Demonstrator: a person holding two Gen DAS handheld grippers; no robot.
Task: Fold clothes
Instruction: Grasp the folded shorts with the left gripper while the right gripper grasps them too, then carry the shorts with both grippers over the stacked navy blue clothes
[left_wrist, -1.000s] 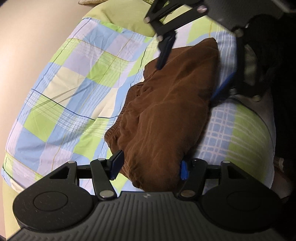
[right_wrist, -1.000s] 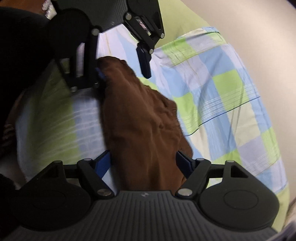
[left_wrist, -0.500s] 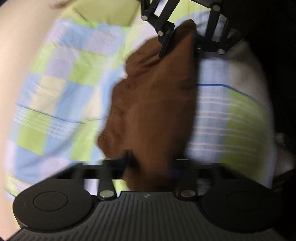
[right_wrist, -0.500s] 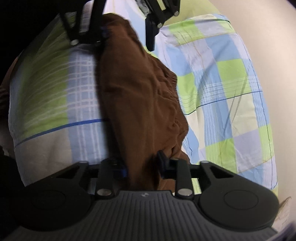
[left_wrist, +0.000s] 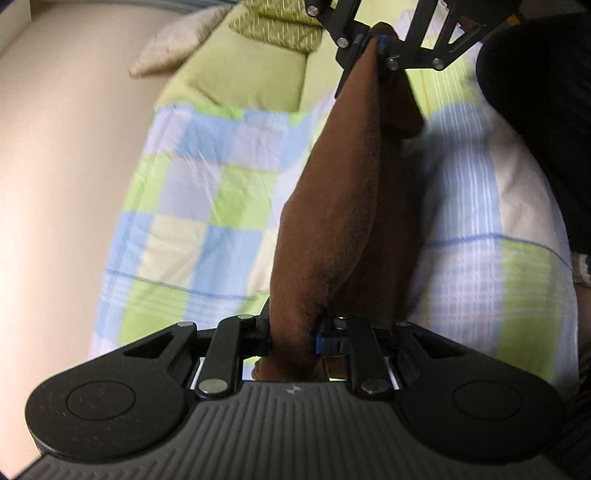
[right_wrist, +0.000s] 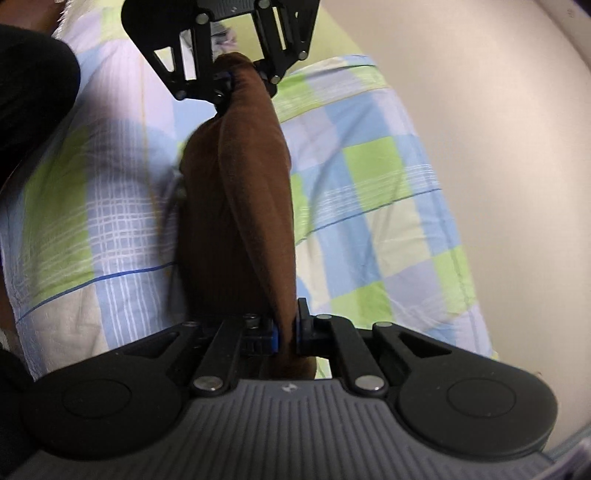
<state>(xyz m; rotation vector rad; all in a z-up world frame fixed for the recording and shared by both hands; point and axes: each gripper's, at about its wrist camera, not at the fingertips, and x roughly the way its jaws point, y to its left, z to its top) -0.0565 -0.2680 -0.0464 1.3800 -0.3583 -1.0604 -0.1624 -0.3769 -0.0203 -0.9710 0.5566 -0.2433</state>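
A brown garment hangs stretched between both grippers above the checked bed sheet. My left gripper is shut on one end of it, the cloth bunched between its blue pads. My right gripper is shut on the other end. Each view shows the opposite gripper at the top: the right gripper and the left gripper, both pinching the cloth. The garment sags in a long fold, and its lower part is hidden in shadow.
A green pillow lies at the head of the bed. A pale wall runs along the bed's far side. A person's dark sleeve is at the near side.
Both grippers shut on the ends of the brown garment and lifted it off the sheet. It went from lying flat to hanging taut between them.
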